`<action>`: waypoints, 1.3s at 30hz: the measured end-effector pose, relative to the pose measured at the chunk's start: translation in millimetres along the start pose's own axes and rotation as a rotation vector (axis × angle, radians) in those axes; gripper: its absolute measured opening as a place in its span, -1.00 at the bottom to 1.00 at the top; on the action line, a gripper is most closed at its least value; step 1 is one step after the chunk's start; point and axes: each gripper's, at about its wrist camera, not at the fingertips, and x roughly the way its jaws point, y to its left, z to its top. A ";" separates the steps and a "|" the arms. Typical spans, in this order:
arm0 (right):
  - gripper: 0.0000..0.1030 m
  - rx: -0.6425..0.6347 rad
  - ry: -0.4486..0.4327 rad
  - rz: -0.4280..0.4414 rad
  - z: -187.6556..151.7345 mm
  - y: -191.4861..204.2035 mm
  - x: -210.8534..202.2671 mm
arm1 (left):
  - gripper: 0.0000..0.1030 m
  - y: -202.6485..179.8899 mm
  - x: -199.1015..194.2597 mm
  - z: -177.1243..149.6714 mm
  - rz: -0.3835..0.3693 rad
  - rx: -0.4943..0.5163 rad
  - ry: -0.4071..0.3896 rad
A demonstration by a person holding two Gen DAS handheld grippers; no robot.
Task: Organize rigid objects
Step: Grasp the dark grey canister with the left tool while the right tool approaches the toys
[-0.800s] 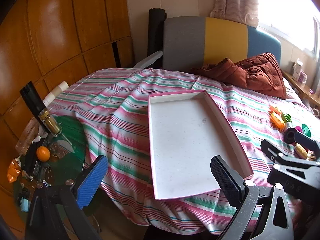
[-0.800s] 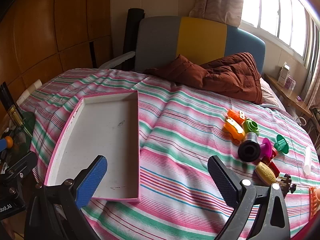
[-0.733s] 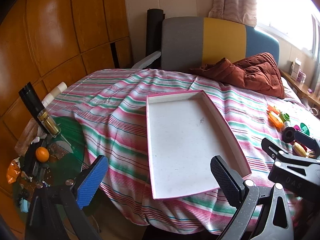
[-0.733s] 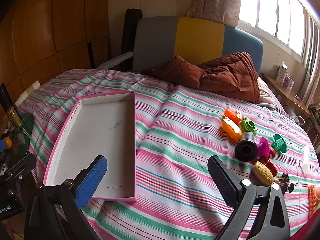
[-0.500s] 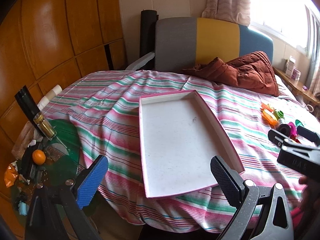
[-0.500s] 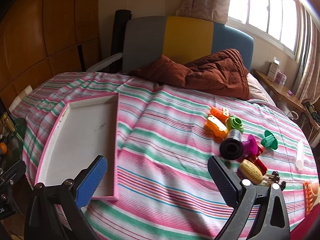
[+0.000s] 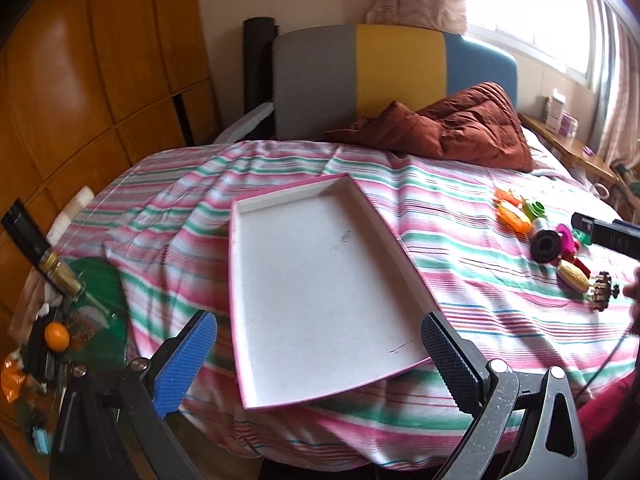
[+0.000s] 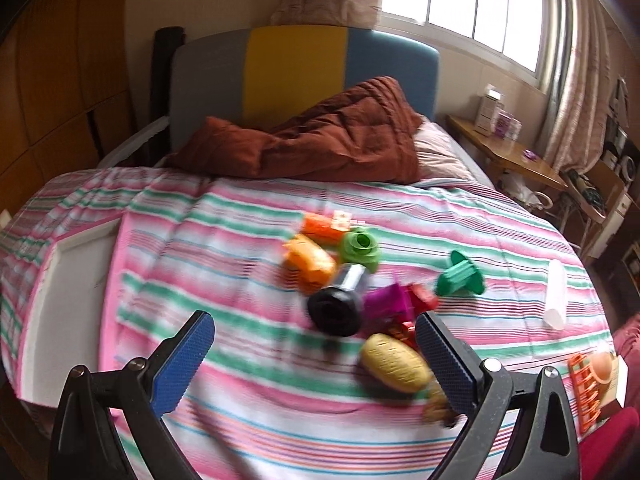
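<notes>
It was a home bedroom: a bed (image 8: 280, 420) with striped cover, a padded headboard (image 8: 296, 72) behind it, a curtained window (image 8: 460, 0) above.

Your right gripper (image 8: 314, 354) has swung rightward off the white tray (image 8: 60, 312), which now sits only at the left edge of its view, and the toy pile (image 8: 352, 284) fills the space ahead of its open jaws, blurred. Your left gripper (image 7: 320, 356) has pulled back slightly; the tray (image 7: 312, 280) looks lower and smaller, toys (image 7: 552, 248) more exposed.
</notes>
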 end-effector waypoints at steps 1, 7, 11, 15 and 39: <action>0.98 0.020 0.001 -0.018 2.0 -13.6 4.6 | 0.99 -5.4 1.5 3.1 -0.010 0.010 0.002; 0.98 0.117 -0.008 -0.116 1.8 -80.4 27.7 | 0.99 -38.0 11.2 16.7 -0.053 0.079 0.012; 0.98 0.243 0.012 -0.104 -5.4 -114.6 36.5 | 0.99 -61.4 20.1 23.7 -0.087 0.117 0.016; 0.98 0.370 0.002 -0.055 -6.4 -133.2 33.5 | 0.99 -85.3 33.4 31.7 -0.135 0.149 0.038; 0.98 0.503 0.035 0.039 -12.4 -153.3 38.3 | 0.81 -221.5 125.4 87.9 -0.461 0.213 0.236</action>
